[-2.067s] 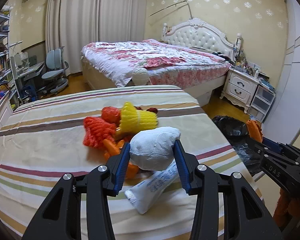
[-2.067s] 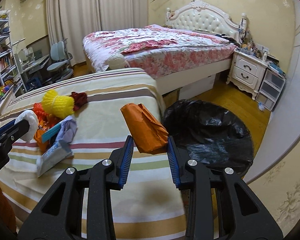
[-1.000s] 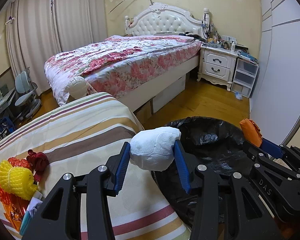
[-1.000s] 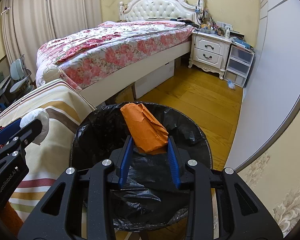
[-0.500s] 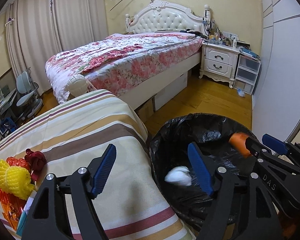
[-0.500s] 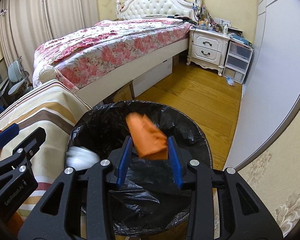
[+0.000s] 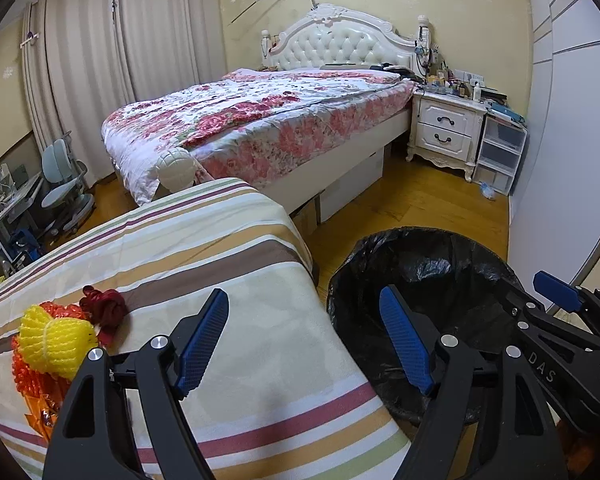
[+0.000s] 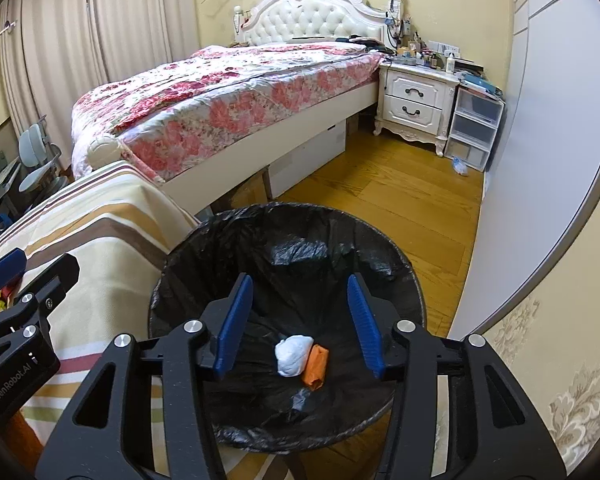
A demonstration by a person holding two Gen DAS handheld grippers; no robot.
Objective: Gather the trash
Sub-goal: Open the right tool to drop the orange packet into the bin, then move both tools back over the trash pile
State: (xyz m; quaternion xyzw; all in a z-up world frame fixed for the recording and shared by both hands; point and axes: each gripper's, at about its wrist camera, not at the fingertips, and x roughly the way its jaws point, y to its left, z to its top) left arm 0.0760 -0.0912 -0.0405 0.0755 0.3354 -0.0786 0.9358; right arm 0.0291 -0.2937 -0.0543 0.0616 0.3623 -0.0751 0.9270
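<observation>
Now, in the left wrist view, the left gripper (image 7: 304, 340) has its jaws wide and still opening, with nothing between them. Under its right jaw sits the bin lined with a black trash bag (image 7: 384, 248). Under its left jaw is the striped cloth (image 7: 220, 248) on the table. Off to the far left of the claw waits more trash: a yellow net bundle (image 7: 54, 334), a dark red scrap (image 7: 104, 306) and orange netting (image 7: 26, 368). The right gripper (image 7: 556, 292) pokes in from the right side.

In the right wrist view, the right gripper (image 8: 300, 318) has its jaws partly apart and opening, and it holds nothing. Right below and between the jaws, at the bottom of the bag, lie a white wad of paper (image 8: 292, 354) and an orange wrapper (image 8: 316, 364), touching each other.

What could go wrong? I think the two claws hang close together, so they may bump when they turn back to the pile. The net bundles look soft and stringy, so a claw could snag one and drag the others off the cloth.
</observation>
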